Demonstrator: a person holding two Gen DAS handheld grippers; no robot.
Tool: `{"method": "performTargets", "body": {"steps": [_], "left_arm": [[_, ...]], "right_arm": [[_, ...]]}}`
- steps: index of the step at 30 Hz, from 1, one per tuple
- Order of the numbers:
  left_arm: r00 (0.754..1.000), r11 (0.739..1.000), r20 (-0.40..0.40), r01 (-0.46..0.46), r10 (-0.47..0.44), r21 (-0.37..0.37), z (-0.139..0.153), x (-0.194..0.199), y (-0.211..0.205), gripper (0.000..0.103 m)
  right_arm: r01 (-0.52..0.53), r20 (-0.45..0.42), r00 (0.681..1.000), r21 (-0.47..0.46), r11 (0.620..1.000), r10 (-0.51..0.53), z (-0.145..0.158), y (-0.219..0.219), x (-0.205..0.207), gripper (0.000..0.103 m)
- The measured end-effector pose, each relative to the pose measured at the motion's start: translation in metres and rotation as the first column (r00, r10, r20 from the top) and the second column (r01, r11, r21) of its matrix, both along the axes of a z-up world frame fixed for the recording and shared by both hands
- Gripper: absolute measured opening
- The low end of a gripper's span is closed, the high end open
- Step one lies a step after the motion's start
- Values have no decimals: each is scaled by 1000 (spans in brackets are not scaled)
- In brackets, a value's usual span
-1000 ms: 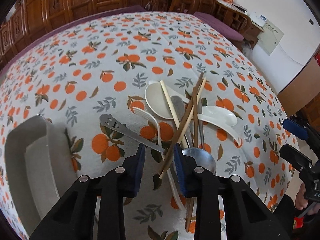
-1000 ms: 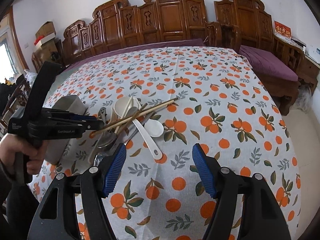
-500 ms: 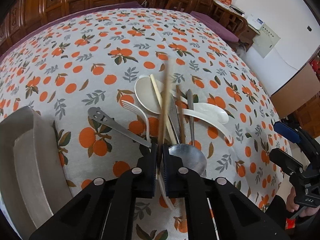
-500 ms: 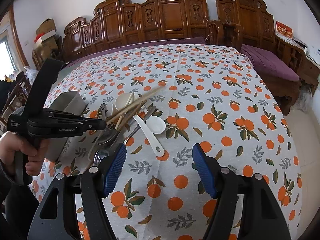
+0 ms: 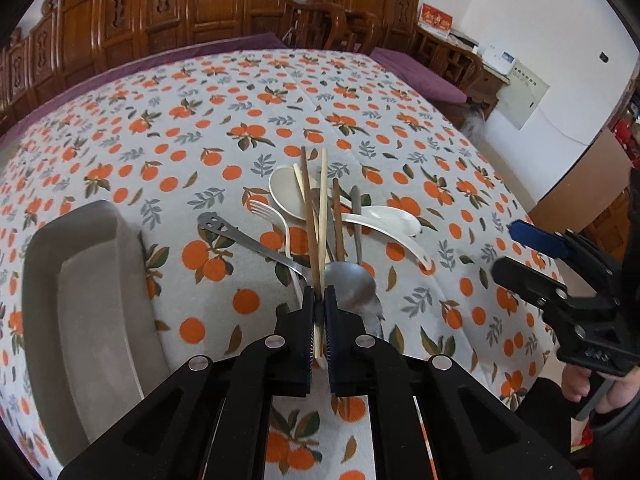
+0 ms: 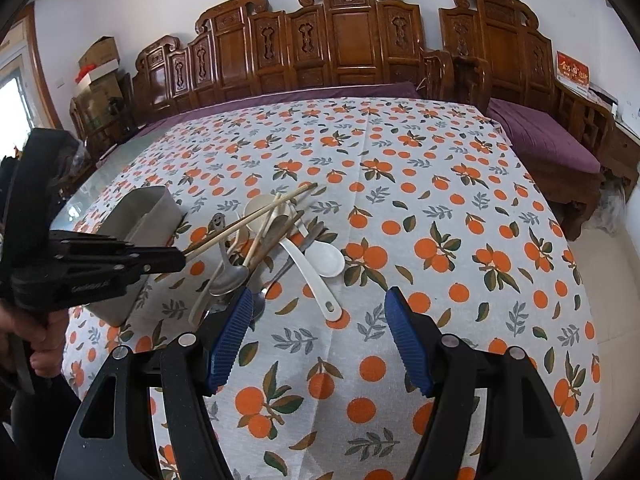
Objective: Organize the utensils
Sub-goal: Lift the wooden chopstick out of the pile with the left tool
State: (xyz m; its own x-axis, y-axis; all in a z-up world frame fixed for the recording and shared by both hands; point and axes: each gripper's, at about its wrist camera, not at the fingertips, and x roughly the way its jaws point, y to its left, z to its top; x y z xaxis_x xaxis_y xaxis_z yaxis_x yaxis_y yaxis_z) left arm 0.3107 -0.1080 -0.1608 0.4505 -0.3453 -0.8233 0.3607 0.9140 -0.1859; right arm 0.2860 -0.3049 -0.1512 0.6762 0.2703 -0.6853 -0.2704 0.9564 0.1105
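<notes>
My left gripper (image 5: 319, 300) is shut on a pair of chopsticks (image 5: 316, 220), one dark and one pale, held by their near ends and lifted off the pile. From the right wrist view they slant up from the left gripper (image 6: 180, 258) over the utensil heap (image 6: 272, 240). The heap holds white spoons (image 5: 392, 218), a white fork (image 5: 268, 212), a metal spoon (image 5: 352, 280), a smiley-handled metal utensil (image 5: 224, 232) and more chopsticks (image 5: 338, 220). My right gripper (image 6: 318, 316) hovers open over bare cloth, just right of the heap.
A grey organizer tray (image 5: 80, 280) lies left of the heap, close to the table's left edge (image 6: 148, 208). The orange-print tablecloth (image 6: 440, 220) covers the whole table. Carved wooden benches (image 6: 348, 40) line the wall behind. A hand (image 6: 44, 336) grips the left tool.
My left gripper shut on two chopsticks and lifted them from the pile, swinging them to point straight away. The right gripper stayed where it was, open.
</notes>
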Motion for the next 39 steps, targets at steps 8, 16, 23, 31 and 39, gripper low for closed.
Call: {"method": "performTargets", "body": {"steps": [8,16,23,31,39], "left_arm": [[999,1000,-27,19,-19,-6,-3,-21,2,4],[998,999,-52,29,-27,44,-25,-41,-4,4],[999,998,-46,9,-6,58,-29,-43,0,4],[1000,1000,17,-26,26,-1,-3,-50,11,4],[996,998,69,-50,53,-44,20,-57,34,4]], "right_arm": [[-24,13,1000,-15,1000,24,6,16,-7,71],[-26,22,999,-24,999,27,10,18,-12,71],[-32,32,999,-21,999,32,15,18,-13,71],[-24,32,999,-14,1000,24,16,14,-12,71],[-48,21,999,6,999,48,8,28,-12,68]]}}
